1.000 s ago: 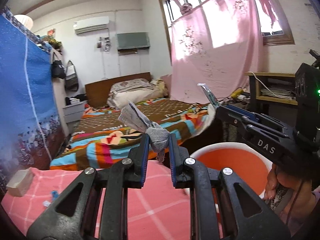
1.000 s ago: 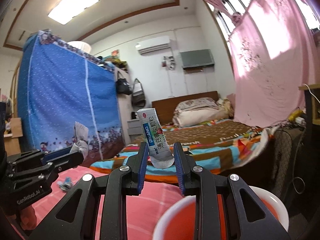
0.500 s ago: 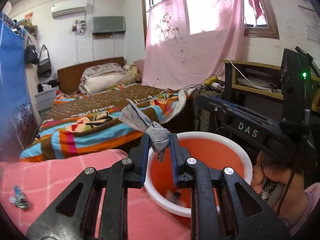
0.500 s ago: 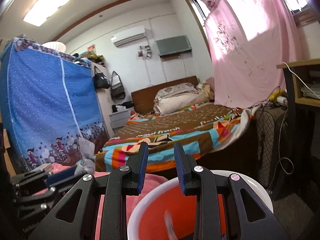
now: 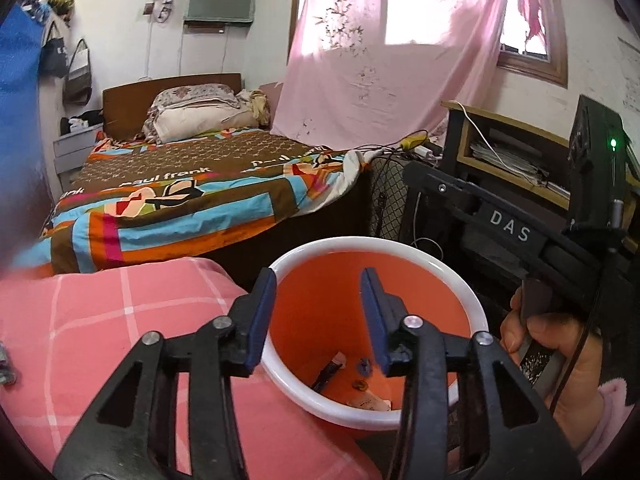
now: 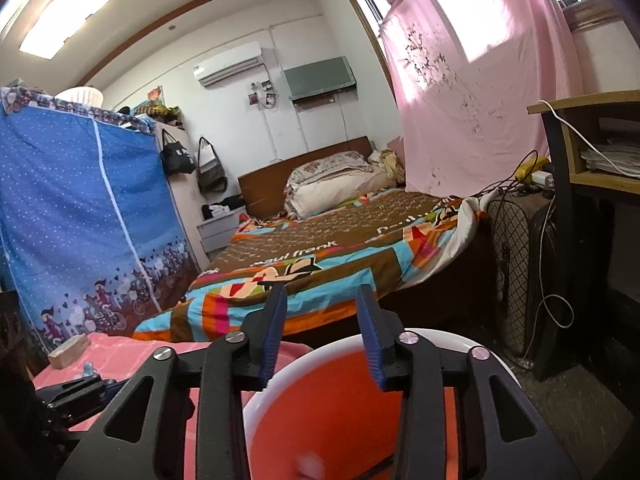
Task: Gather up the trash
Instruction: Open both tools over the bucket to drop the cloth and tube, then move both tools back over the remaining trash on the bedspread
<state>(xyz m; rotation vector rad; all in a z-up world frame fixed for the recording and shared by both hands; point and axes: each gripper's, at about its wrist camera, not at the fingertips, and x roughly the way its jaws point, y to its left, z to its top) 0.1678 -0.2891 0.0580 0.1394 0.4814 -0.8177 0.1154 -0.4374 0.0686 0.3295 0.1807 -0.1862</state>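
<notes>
An orange bin with a white rim (image 5: 472,300) stands beside the pink checked table. My left gripper (image 5: 318,292) is open and empty above the bin mouth. Several scraps of trash (image 5: 362,384) lie at the bin's bottom. My right gripper (image 6: 322,308) is open and empty above the same bin (image 6: 452,340); its body shows in the left wrist view (image 5: 508,228). A small wrapper (image 5: 6,364) lies at the table's left edge, and another small bit (image 6: 88,368) shows on the table in the right wrist view.
The pink checked tablecloth (image 5: 120,320) covers the table left of the bin. A bed with a colourful blanket (image 5: 192,200) lies beyond. A wooden desk with cables (image 5: 500,148) and a fan (image 6: 508,272) stand on the right. A pale block (image 6: 70,346) sits on the table.
My left gripper moved over the bin, opened and dropped the grey crumpled tissue. My right gripper released the sachet into the bin and opened wider.
</notes>
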